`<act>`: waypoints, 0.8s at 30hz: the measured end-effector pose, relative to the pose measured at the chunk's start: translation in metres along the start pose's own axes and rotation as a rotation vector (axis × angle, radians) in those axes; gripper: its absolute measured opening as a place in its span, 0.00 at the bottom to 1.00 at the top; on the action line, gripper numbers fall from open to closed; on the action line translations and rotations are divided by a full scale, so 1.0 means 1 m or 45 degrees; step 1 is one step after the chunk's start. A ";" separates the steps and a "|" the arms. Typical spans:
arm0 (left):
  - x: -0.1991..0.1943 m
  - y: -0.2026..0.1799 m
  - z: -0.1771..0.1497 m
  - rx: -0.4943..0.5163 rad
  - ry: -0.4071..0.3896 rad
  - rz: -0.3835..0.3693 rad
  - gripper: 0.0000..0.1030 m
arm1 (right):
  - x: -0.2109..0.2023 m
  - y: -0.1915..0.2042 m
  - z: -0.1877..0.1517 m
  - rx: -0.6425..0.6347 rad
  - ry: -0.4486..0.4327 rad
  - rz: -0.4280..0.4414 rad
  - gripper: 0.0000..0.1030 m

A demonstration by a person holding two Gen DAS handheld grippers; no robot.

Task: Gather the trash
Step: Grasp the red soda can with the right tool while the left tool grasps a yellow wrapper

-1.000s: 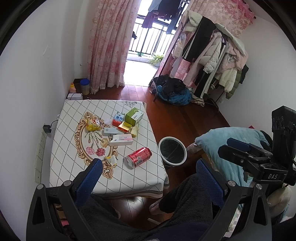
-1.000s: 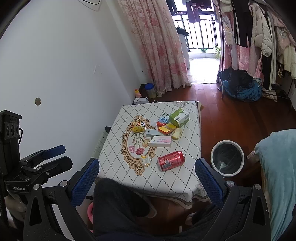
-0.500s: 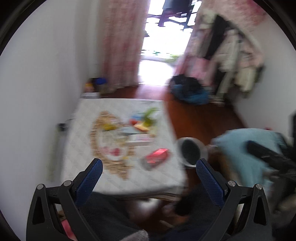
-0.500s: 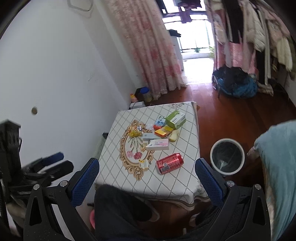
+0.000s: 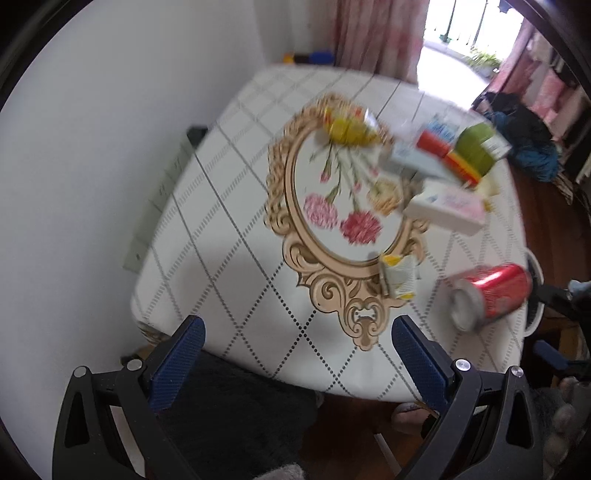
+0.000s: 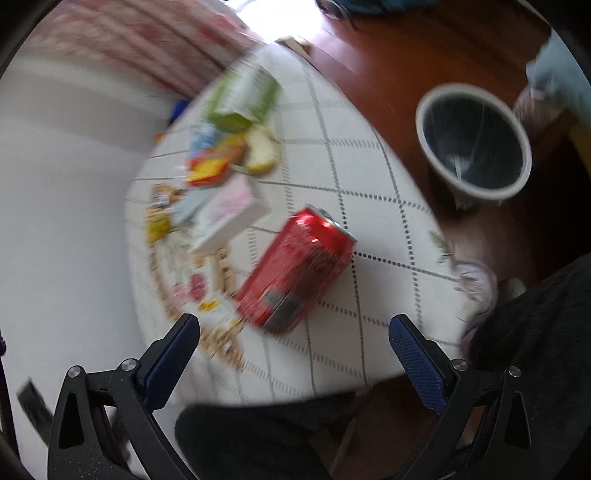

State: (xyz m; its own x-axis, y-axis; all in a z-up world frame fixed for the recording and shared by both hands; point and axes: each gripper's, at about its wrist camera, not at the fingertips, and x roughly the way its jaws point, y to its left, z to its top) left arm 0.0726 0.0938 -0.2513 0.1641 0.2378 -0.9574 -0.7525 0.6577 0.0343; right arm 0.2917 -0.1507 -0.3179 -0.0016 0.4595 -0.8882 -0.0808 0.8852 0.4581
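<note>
A red soda can (image 6: pixel 297 267) lies on its side on the white checked tablecloth (image 6: pixel 369 173), just ahead of my open, empty right gripper (image 6: pixel 293 345). It also shows in the left wrist view (image 5: pixel 489 295), to the right of my open, empty left gripper (image 5: pixel 295 341). A small yellow-white wrapper (image 5: pixel 399 275) lies near the can. A pink-white box (image 5: pixel 445 208), a green carton (image 5: pixel 478 147), a red-yellow pack (image 5: pixel 463 168) and a yellow wrapper (image 5: pixel 347 129) lie farther back. A white-rimmed bin (image 6: pixel 474 142) with a dark liner stands on the floor right of the table.
A white wall (image 5: pixel 92 147) runs along the table's left side. Pink curtains (image 5: pixel 376 33) and a balcony door are behind the table. My dark-trousered legs (image 6: pixel 258 443) are under the near edge. A blue-black bag (image 5: pixel 528 136) lies on the wood floor.
Both grippers have moved forward and down toward the table, which now fills both views. The right gripper has closed in over the red can. Both stay open.
</note>
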 end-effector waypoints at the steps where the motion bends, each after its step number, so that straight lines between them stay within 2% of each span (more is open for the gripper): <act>1: 0.011 0.001 0.001 -0.014 0.033 -0.005 1.00 | 0.016 -0.001 0.004 0.032 0.026 0.007 1.00; 5: 0.038 -0.005 0.007 -0.038 0.112 -0.068 1.00 | 0.065 0.000 0.012 0.133 0.113 0.037 0.96; 8: 0.053 -0.015 0.013 -0.030 0.141 -0.116 1.00 | 0.084 0.008 0.013 0.133 0.144 0.034 0.80; 11: 0.069 -0.029 0.020 0.004 0.181 -0.169 1.00 | 0.089 0.022 0.014 0.031 0.156 -0.010 0.78; 15: 0.085 -0.045 0.024 0.070 0.200 -0.219 0.95 | 0.078 0.036 0.015 -0.271 0.199 -0.235 0.78; 16: 0.091 -0.049 0.025 0.079 0.208 -0.221 0.88 | 0.079 0.040 0.015 -0.337 0.225 -0.281 0.78; 17: 0.096 -0.051 0.027 0.081 0.223 -0.224 0.77 | 0.080 0.041 0.014 -0.404 0.246 -0.330 0.78; 18: 0.101 -0.053 0.028 0.076 0.240 -0.235 0.72 | 0.080 0.040 0.013 -0.438 0.244 -0.374 0.78; 21: 0.110 -0.055 0.030 0.046 0.245 -0.257 0.65 | 0.084 0.039 0.014 -0.444 0.253 -0.364 0.78; 24: 0.105 -0.057 0.035 0.042 0.194 -0.287 0.49 | 0.088 0.038 0.013 -0.422 0.236 -0.351 0.78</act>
State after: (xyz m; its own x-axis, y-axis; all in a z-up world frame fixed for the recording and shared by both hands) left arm 0.1552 0.1064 -0.3433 0.2254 -0.0264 -0.9739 -0.6864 0.7052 -0.1779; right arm 0.3013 -0.0754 -0.3785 -0.1106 0.1630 -0.9804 -0.4170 0.8878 0.1946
